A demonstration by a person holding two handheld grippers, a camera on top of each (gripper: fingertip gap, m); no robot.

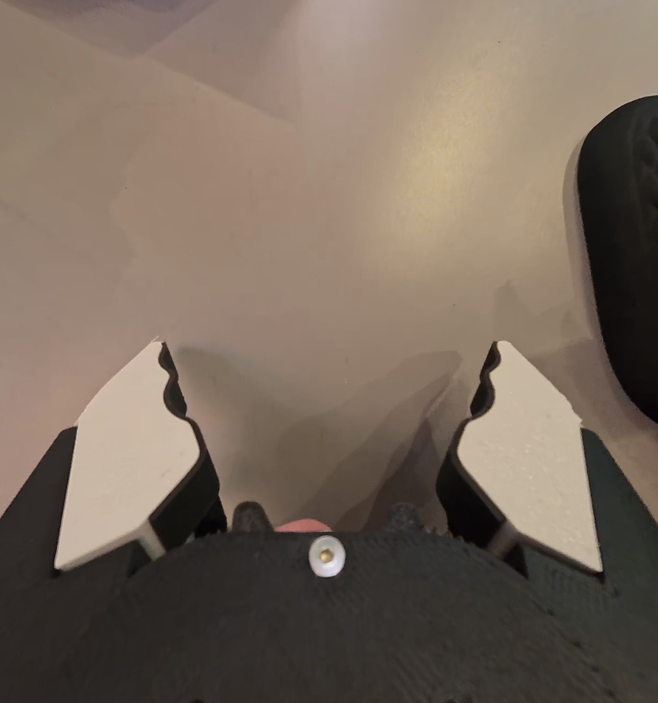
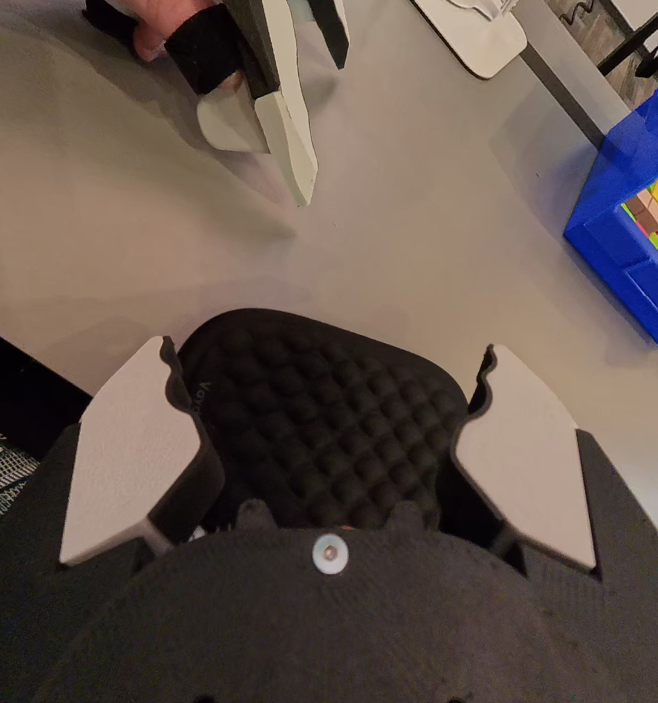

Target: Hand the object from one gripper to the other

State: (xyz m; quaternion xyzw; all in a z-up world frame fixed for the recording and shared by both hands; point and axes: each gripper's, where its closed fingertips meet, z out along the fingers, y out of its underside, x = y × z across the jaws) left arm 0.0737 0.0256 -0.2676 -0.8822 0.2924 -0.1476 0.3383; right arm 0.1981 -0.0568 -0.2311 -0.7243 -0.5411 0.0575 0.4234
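A black wrist-rest pad (image 2: 320,418) with a bumpy top lies flat on the light table (image 2: 415,228). My right gripper (image 2: 327,346) hovers over it with the jaws wide open. The pad lies between the two fingers and a gap shows at the right finger (image 2: 510,437), so nothing is gripped. In the left wrist view the pad (image 1: 639,266) sits at the right edge, apart from my left gripper (image 1: 329,344), which is open and empty over bare table. The left gripper also shows in the right wrist view (image 2: 321,133), farther back, held by a hand (image 2: 156,38).
A blue box (image 2: 624,236) holding several coloured blocks stands at the right. A white board (image 2: 479,34) lies at the far edge. The table's near edge (image 2: 34,361) runs close to the pad at the left, with dark floor beyond.
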